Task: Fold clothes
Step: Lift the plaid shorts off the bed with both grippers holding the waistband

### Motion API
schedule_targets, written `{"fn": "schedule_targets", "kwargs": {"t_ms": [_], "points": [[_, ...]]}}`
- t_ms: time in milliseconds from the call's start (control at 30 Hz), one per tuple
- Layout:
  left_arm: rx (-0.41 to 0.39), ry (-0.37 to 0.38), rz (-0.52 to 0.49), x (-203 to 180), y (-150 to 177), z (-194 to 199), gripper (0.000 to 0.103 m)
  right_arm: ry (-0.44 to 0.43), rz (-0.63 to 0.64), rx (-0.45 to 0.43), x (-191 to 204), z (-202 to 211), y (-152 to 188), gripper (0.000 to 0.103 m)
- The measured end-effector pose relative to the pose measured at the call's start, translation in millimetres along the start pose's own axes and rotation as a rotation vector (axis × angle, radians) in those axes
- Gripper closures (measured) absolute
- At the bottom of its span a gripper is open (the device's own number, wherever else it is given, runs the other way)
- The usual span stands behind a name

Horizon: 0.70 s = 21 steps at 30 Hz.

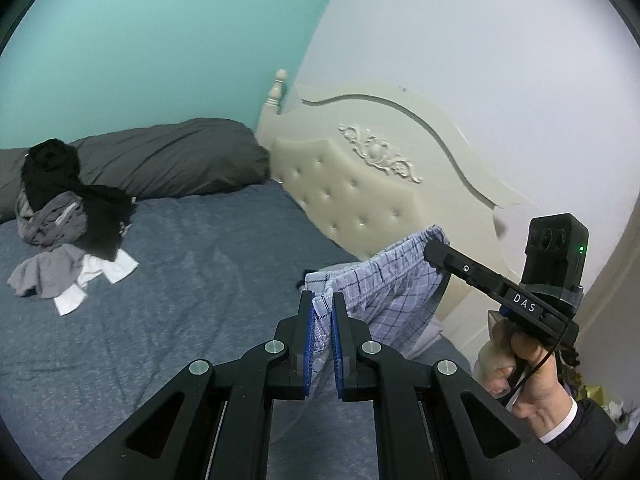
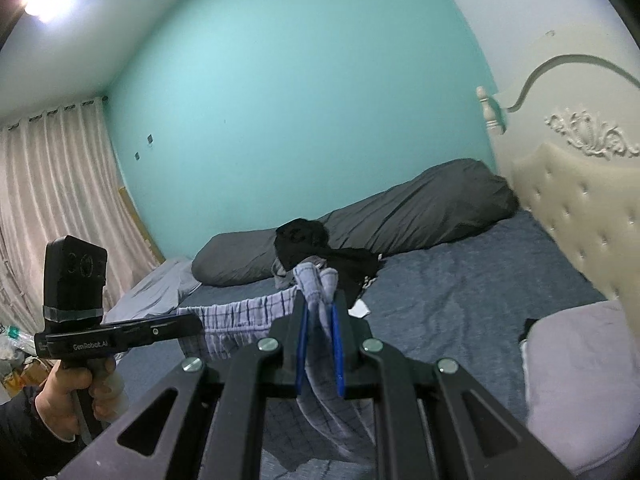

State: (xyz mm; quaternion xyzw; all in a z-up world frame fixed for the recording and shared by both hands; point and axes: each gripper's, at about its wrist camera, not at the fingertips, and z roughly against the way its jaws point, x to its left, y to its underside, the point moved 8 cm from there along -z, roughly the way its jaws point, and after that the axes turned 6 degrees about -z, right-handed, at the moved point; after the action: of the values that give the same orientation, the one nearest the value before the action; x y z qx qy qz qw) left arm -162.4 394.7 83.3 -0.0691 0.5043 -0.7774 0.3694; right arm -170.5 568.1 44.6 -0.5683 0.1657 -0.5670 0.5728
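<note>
Teal and white walls meet behind a bed (image 1: 200, 280) with a blue-grey cover, a cream tufted headboard (image 1: 360, 176) and a long dark grey pillow (image 1: 168, 160) along the far side.

We hold both grippers raised above the bed, level with each other and facing partly inward, so each camera sees the other hand. Our right hand (image 1: 532, 368) grips its handle from below, a dark sleeve with a white cuff at the wrist; our left hand (image 2: 76, 392) wraps its handle the same way.

Our left gripper (image 1: 322, 312) is clamped on one end of the waistband of the checked shorts (image 1: 392, 292), the blue pads pressed on a bunched fold of cloth. Our right gripper (image 2: 320, 312) is closed on the other end, with fabric bulging up between its fingers.

These shorts are pale lilac with dark check lines. They hang in the air between the two grippers, the waistband stretched fairly taut and the legs drooping toward the bed; whether the hem touches the cover, we cannot tell.

Well apart, near the pillow, a heap of clothes (image 1: 68, 220) lies on the bed: black, grey and white pieces tangled together.
</note>
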Motion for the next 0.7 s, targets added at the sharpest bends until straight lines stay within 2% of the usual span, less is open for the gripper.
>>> {"fn": "schedule_targets", "kwargs": {"t_ms": [367, 700], "points": [[0.023, 0.080, -0.076, -80.9, -18.6, -44.3, 0.095, 0.073, -0.009, -0.049, -58.0, 77.5, -17.7, 0.093], [0.061, 0.153, -0.117, -148.3, -18.5, -97.3, 0.095, 0.154, -0.033, -0.078, -121.4, 138.9, -21.0, 0.093]]}}
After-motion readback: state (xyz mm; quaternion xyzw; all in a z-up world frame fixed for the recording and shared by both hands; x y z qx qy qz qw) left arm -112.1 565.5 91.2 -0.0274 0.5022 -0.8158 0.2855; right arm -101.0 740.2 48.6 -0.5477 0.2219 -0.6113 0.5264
